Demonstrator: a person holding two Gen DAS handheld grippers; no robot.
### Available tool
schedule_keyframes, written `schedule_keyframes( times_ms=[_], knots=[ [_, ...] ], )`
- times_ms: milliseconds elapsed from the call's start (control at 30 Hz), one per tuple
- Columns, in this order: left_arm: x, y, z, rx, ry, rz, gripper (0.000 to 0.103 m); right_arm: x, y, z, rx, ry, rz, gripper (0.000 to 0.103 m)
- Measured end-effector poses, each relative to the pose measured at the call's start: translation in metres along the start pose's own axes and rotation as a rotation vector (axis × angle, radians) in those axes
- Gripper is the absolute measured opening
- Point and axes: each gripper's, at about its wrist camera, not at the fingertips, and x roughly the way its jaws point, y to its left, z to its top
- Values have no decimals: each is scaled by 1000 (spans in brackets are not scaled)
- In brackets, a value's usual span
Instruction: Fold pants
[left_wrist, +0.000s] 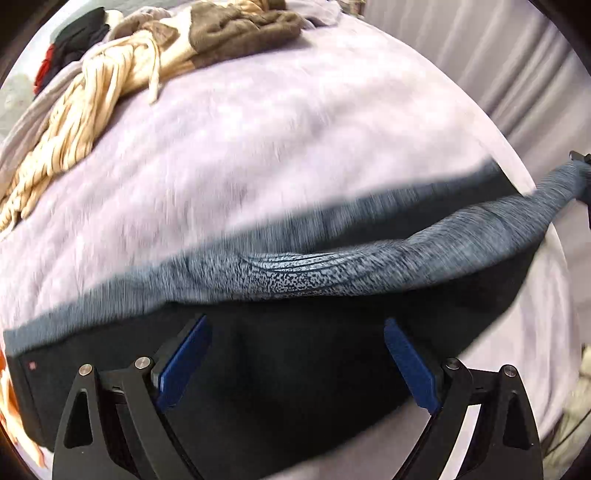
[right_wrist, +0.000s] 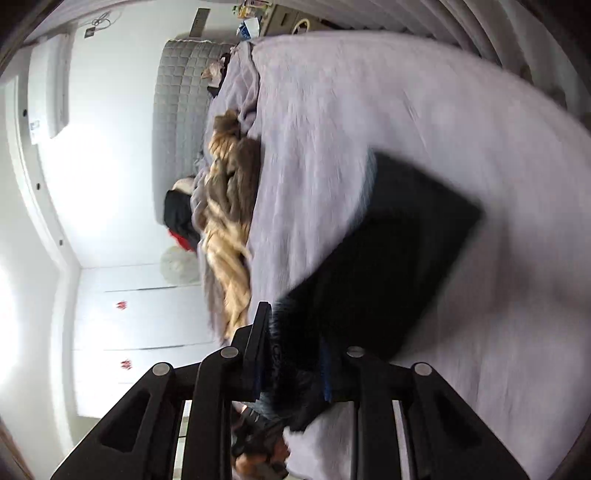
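Lilac fleece, the blanket (left_wrist: 258, 147), is covering the bed you are working over, and the pants (left_wrist: 295, 354) are lying across its near part, dark and fairly flat under your left gripper (left_wrist: 295, 362). One grey-blue heathered leg (left_wrist: 461, 232) is stretching from the middle of the left view out to the right edge, lifted off the blanket and pulled into a narrow band. At that far end a dark bit of your right gripper (left_wrist: 581, 162) is just showing, with the leg running into it.

Your left gripper is standing wide apart, blue pads (left_wrist: 184, 365) clear of the cloth, nothing between them; it is pointing steeply down at the dark body of the pants.

Your right gripper (right_wrist: 291, 354) is pinching the pants (right_wrist: 388, 258): fuzzy dark cloth is bunched between the two fingers, which are sitting close on it. From there the fabric is fanning out across the blanket (right_wrist: 406, 110) as a dark, motion-blurred sheet.

Along the far side of the bed a heap of clothes (left_wrist: 110, 92) is lying: striped tan cloth, a brown piece and something black and red behind it. In the right view the same heap (right_wrist: 229, 206) is sitting beside a grey quilted headboard (right_wrist: 181, 103).
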Motion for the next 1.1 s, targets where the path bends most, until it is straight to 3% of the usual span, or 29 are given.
schedule_keyframes(
  times_ms=[33,67,100,200,267,367,467,500,533,567,633,733,800,867,967,1100],
  knots=[
    [-2,-2,14,-19,-5,11,95,7,8,13,-37,5,-77,40],
    [-3,3,23,-55,-14,13,95,13,16,24,-83,3,-147,61],
    [-5,9,27,-85,-24,9,95,14,24,31,-126,-11,-186,69],
    [-9,23,17,-117,-29,45,95,7,38,25,-196,-36,-191,72],
    [-5,32,6,-131,-2,82,95,4,18,10,-176,-19,-194,72],
    [11,45,-18,-162,57,115,95,18,-22,-14,-104,40,-233,66],
    [29,53,-34,-190,109,139,95,41,-63,-18,3,47,-204,58],
    [30,54,-37,-195,114,142,95,48,-71,-15,26,41,-185,49],
    [30,55,-42,-199,116,147,95,56,-75,-13,45,46,-179,14],
    [29,55,-45,-198,108,152,95,60,-78,-15,69,58,-169,9],
    [31,56,-55,-199,110,160,95,53,-72,-21,26,52,-172,9],
    [34,56,-67,-216,133,161,100,50,-84,-35,-22,103,-309,7],
    [27,54,-66,-203,149,169,100,48,-98,-40,24,131,-315,12],
    [10,48,-59,-179,98,144,100,35,-86,-43,1,107,-313,21],
    [6,35,-43,-133,52,131,100,21,-39,-53,-221,71,-327,25],
    [39,22,-15,-134,43,178,100,55,2,-40,-435,95,-411,25]
  ],
)
